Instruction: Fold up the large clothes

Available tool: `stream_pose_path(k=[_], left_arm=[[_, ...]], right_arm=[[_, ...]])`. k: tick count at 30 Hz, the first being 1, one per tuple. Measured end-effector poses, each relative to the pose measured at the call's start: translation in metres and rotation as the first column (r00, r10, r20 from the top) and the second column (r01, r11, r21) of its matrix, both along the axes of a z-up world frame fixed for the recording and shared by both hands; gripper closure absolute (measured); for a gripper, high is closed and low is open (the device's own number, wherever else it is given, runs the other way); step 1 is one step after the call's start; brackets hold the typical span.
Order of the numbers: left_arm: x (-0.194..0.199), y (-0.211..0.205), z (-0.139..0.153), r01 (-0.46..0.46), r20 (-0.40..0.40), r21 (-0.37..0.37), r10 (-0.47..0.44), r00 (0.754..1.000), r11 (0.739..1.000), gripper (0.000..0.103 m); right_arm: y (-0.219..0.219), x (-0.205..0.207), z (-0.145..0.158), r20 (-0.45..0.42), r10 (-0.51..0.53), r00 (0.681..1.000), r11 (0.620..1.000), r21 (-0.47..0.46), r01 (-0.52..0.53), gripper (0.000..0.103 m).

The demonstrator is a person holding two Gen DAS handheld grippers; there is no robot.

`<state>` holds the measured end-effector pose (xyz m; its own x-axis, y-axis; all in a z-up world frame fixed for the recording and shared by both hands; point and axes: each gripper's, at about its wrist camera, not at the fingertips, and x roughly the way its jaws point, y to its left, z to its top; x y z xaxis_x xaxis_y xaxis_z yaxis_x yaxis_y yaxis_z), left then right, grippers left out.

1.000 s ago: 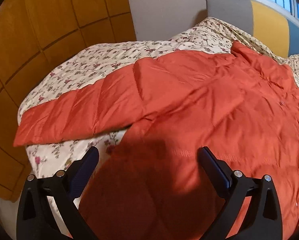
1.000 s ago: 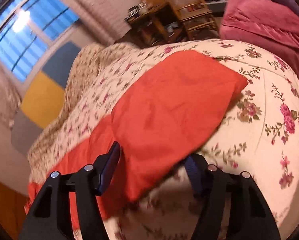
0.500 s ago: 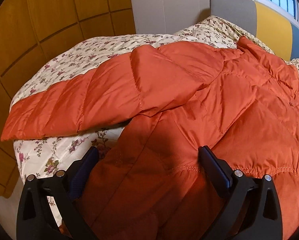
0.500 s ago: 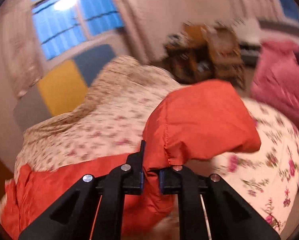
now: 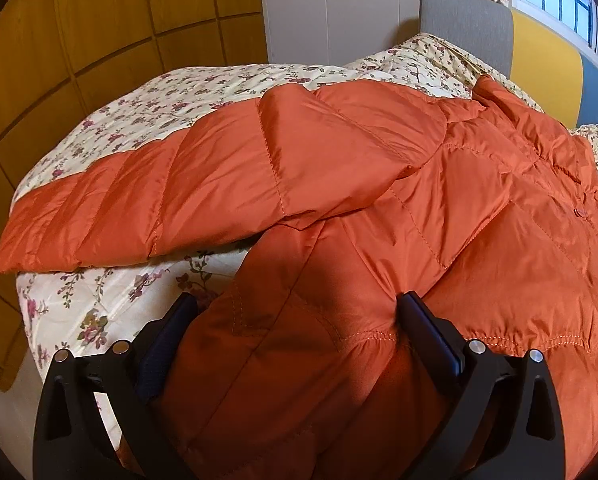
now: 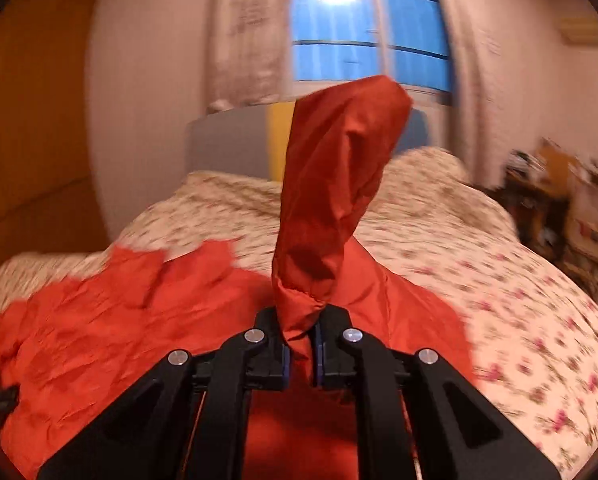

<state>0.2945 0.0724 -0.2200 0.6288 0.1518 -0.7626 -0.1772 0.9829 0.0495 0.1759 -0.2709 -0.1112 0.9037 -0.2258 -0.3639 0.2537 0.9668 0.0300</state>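
Right fingers (image 6: 299, 344): a second ago we had them spread around the orange jacket's sleeve (image 6: 335, 184); now they pinch its cuff, lifted at frame centre.
Left fingers (image 5: 299, 332): spread, straddling the jacket's hem (image 5: 379, 336) at lower centre, gripping nothing.
Jacket (image 5: 479, 208): spread on the floral bed (image 5: 99, 304), other sleeve (image 5: 171, 200) stretched left.
Meaning: we judge the sleeve fold has begun.
Writing: none we can read.

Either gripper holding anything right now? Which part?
Right gripper is shut on the orange jacket, pinching the end of one sleeve, lifted off the bed. Left gripper is open astride the hem, holding nothing.
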Motion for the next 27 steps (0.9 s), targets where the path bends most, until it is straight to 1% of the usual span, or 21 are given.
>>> stream_pose_path(k=[3, 6, 9, 10, 11, 14, 16, 18, 19, 20, 22, 24, 25, 26, 27], left_arm=[[0.0, 0.0, 0.0, 0.0, 0.001, -0.003, 0.0, 1.0, 1.0, 0.003], [0.0, 0.0, -0.001, 0.001, 0.003, -0.003, -0.001, 1.0, 1.0, 0.003], [-0.001, 0.0, -0.001, 0.001, 0.002, -0.005, -0.001, 1.0, 1.0, 0.003], [0.0, 0.0, -0.001, 0.002, 0.002, -0.005, -0.002, 1.0, 1.0, 0.003], [-0.001, 0.0, -0.001, 0.002, 0.002, -0.006, -0.002, 1.0, 1.0, 0.003], [0.0, 0.0, -0.001, 0.001, 0.003, -0.005, -0.001, 1.0, 1.0, 0.003], [0.0, 0.0, -0.001, 0.001, 0.003, -0.005, -0.001, 1.0, 1.0, 0.003], [0.0, 0.0, -0.001, 0.001, 0.003, -0.004, -0.001, 1.0, 1.0, 0.003], [0.0, 0.0, -0.001, 0.001, 0.003, -0.003, -0.001, 1.0, 1.0, 0.003], [0.0, 0.0, -0.001, 0.001, 0.003, -0.005, -0.001, 1.0, 1.0, 0.003], [0.0, 0.0, -0.001, 0.001, 0.003, -0.004, -0.001, 1.0, 1.0, 0.003], [0.0, 0.0, -0.001, 0.002, 0.002, -0.001, -0.002, 1.0, 1.0, 0.003], [0.0, 0.0, -0.001, 0.001, 0.001, 0.001, -0.001, 1.0, 1.0, 0.003], [0.0, -0.002, 0.0, 0.001, -0.001, 0.007, -0.001, 1.0, 1.0, 0.003], [0.0, -0.003, 0.001, 0.0, -0.002, 0.018, 0.0, 1.0, 1.0, 0.003]], right_arm=[[0.029, 0.02, -0.012, -0.027, 0.084, 0.996, 0.995, -0.042, -0.085, 0.096], [0.057, 0.04, -0.023, -0.075, 0.185, 0.98, 0.975, -0.114, -0.193, 0.096], [0.086, 0.056, -0.037, -0.148, 0.293, 0.945, 0.933, -0.174, -0.316, 0.096], [0.091, 0.058, -0.041, -0.165, 0.316, 0.934, 0.921, -0.183, -0.344, 0.096], [0.097, 0.062, -0.046, -0.191, 0.35, 0.917, 0.904, -0.188, -0.384, 0.096], [0.107, 0.076, -0.061, -0.259, 0.424, 0.868, 0.862, -0.179, -0.474, 0.096], [0.116, 0.083, -0.073, -0.324, 0.469, 0.822, 0.827, -0.165, -0.537, 0.096], [0.126, 0.088, -0.084, -0.381, 0.479, 0.791, 0.807, -0.164, -0.567, 0.096], [0.129, 0.094, -0.087, -0.404, 0.479, 0.779, 0.802, -0.16, -0.576, 0.094], [0.13, 0.096, -0.089, -0.415, 0.477, 0.775, 0.8, -0.16, -0.578, 0.093], [0.131, 0.097, -0.091, -0.422, 0.469, 0.776, 0.801, -0.166, -0.575, 0.091], [0.128, 0.097, -0.087, -0.414, 0.477, 0.776, 0.804, -0.151, -0.575, 0.086], [0.128, 0.09, -0.083, -0.404, 0.484, 0.776, 0.808, -0.134, -0.574, 0.078], [0.12, 0.083, -0.074, -0.378, 0.5, 0.779, 0.816, -0.097, -0.57, 0.072], [0.116, 0.073, -0.065, -0.346, 0.513, 0.786, 0.82, -0.075, -0.568, 0.062]])
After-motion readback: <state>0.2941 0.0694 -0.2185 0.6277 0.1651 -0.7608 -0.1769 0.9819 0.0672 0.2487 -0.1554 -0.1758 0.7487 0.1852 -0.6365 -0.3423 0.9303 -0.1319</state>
